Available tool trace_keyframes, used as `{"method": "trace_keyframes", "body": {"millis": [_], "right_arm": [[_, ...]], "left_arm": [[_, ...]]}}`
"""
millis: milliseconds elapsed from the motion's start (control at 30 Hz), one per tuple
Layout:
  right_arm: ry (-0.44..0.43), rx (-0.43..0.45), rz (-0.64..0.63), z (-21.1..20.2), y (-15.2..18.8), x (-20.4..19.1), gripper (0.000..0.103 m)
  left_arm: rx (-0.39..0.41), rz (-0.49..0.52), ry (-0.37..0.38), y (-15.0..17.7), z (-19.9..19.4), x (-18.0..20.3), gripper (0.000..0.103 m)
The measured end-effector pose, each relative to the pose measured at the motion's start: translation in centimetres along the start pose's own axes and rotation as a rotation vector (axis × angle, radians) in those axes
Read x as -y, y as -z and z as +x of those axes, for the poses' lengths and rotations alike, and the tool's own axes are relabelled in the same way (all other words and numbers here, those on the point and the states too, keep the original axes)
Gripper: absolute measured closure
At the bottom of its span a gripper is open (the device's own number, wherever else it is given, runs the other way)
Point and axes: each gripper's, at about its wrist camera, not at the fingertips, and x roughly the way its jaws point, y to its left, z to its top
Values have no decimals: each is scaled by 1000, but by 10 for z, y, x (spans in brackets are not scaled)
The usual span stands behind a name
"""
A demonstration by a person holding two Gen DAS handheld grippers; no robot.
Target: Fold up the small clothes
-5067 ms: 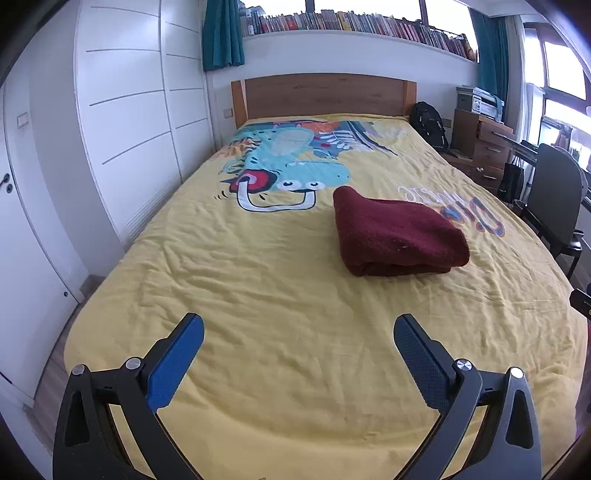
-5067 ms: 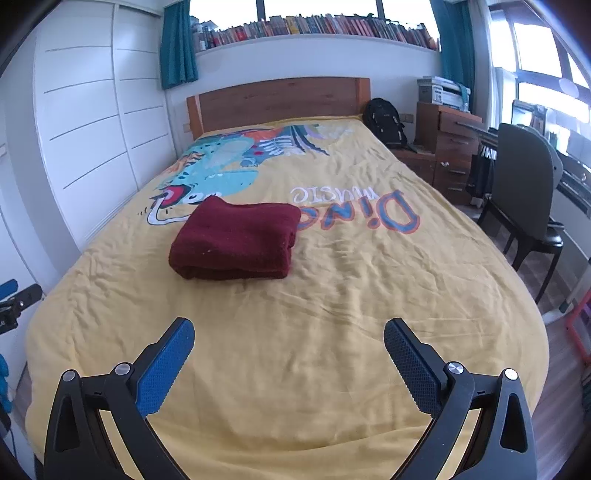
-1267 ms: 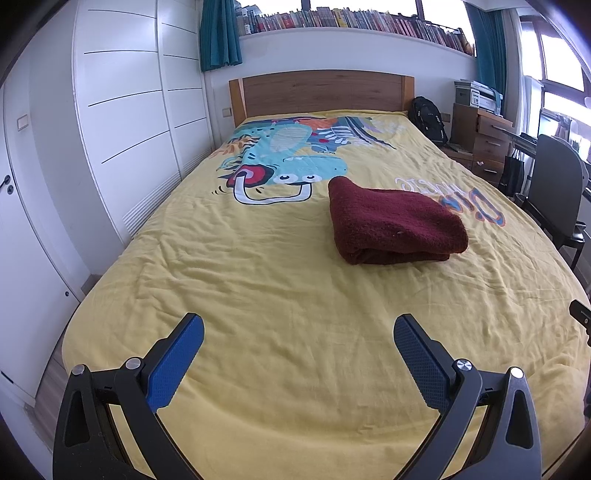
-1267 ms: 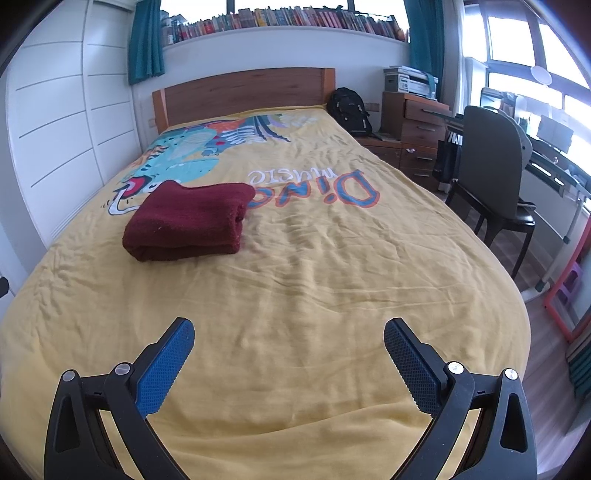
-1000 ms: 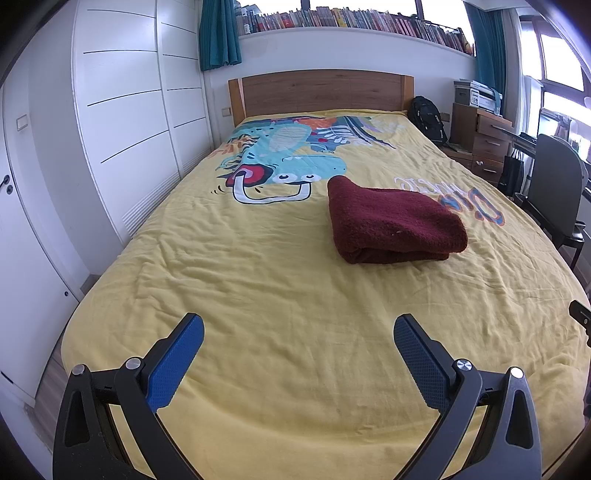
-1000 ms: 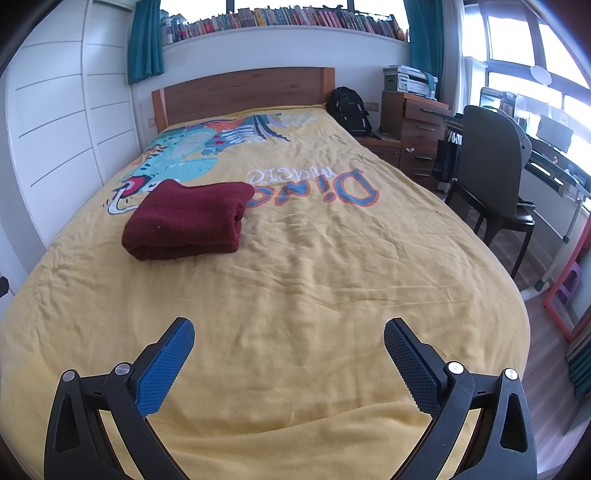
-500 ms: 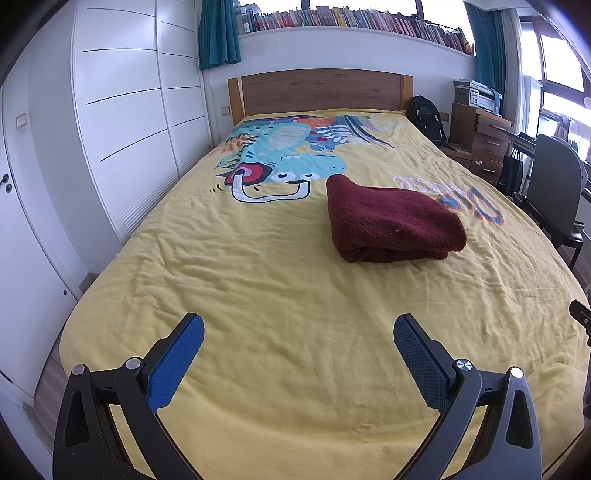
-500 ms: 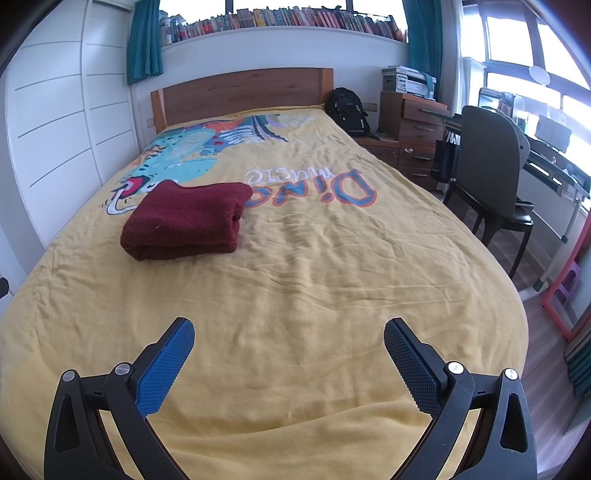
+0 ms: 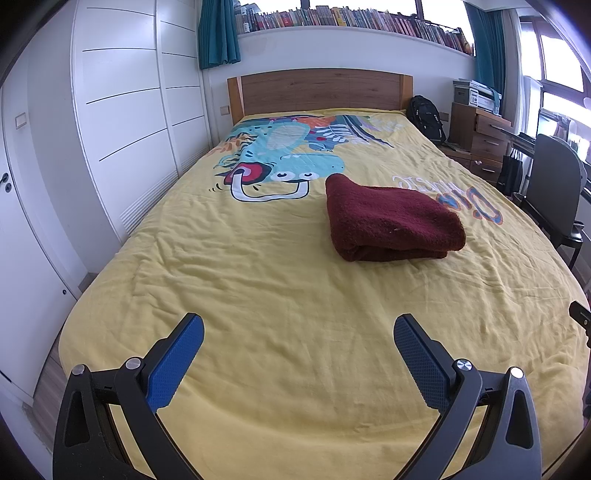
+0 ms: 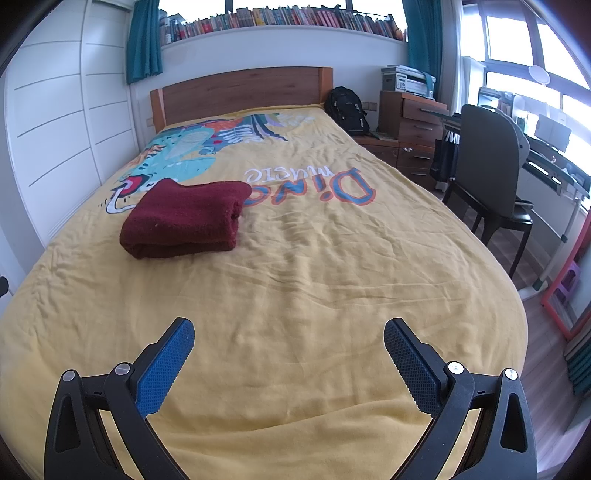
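Bed with yellow dino-print cover fills both views. White wardrobe doors along the left, wooden headboard far, book row on the ledge above it. Black backpack at far right of the headboard, wooden drawer unit beside it with a printer on top, dark chair at right next to a desk. Nothing lies between the grippers and the cloth, only wrinkled cover.

Dark red fleecy garment sits folded in a thick rectangle mid-bed, just near of the dino print, fold edges facing near. Left gripper spread wide, empty, over the near bed edge. Right gripper likewise spread, empty, well apart from the garment.
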Motion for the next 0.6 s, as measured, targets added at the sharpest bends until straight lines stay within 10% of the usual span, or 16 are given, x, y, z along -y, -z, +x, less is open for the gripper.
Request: {"method": "trace_keyframes", "body": {"millis": [600], "right_arm": [[16,2,-5,-2,5,2,0]], "left_arm": [[0,4,1,3,2,2,1]]}}
